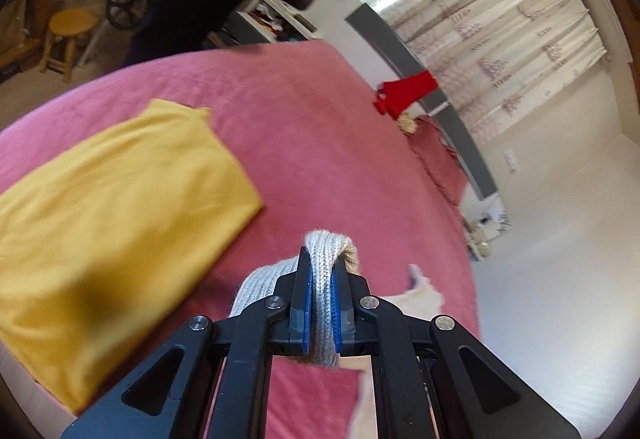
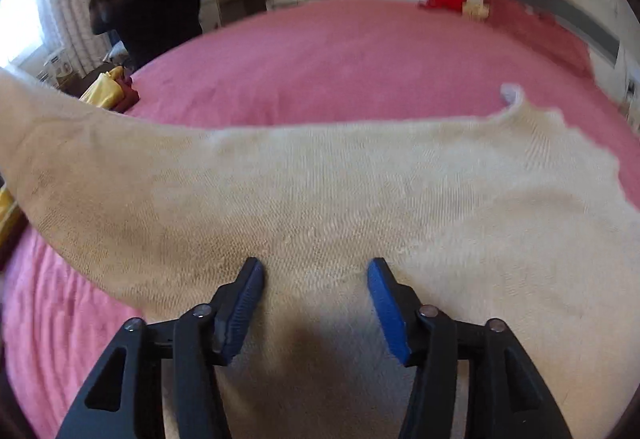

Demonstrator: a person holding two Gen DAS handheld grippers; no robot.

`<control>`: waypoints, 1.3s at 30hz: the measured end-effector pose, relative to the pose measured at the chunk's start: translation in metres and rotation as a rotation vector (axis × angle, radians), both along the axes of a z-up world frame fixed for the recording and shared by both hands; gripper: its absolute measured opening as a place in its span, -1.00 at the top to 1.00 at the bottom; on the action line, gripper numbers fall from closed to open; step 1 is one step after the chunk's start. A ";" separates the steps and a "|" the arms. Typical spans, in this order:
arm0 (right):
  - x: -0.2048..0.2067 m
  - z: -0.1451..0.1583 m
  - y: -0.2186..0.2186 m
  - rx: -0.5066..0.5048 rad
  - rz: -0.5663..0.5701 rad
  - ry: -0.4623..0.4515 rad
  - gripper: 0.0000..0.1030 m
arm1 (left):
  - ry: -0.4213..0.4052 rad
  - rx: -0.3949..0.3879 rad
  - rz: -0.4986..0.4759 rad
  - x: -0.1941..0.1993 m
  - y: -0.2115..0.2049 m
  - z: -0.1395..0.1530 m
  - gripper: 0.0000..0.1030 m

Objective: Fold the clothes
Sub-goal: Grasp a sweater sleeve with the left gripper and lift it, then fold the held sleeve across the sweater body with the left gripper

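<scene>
Mid-fold on the cream sweater (image 2: 320, 191), judging by the layout. The left gripper (image 1: 321, 271) is pinching a ribbed knit edge of it, probably a cuff or hem, pads pressed tight on the fabric and held clear of the pink bedspread (image 1: 304, 111). The right gripper (image 2: 316, 271) is spread, nothing between the pads, hovering over the sweater body at lower centre of its frame. Next move likely: right picks a matching edge or pins the body, then left carries its edge across; needs an even grab, knit will sag. Right view shows the sweater spread across mid-frame, one sleeve running off to the left edge. Left view shows only a scrap of it at lower right, but adds an already-folded yellow garment (image 1: 120, 207) at left.
</scene>
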State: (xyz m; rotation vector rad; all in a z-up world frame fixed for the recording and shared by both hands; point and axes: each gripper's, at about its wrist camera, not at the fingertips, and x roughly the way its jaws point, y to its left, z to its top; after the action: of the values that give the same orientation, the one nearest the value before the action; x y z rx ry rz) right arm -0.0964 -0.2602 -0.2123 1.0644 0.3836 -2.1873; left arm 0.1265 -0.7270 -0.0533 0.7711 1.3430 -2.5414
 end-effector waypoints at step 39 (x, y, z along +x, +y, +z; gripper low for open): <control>-0.029 0.012 0.325 -0.604 -0.480 -0.444 -0.13 | -0.255 -0.204 -0.687 -0.278 0.510 -0.129 0.30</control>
State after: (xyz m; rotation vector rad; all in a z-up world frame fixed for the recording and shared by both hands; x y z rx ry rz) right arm -0.1250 0.0648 -0.2005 1.3148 -0.7552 -2.1400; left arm -0.1514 -0.2168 -0.1825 1.6720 0.8085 -2.8429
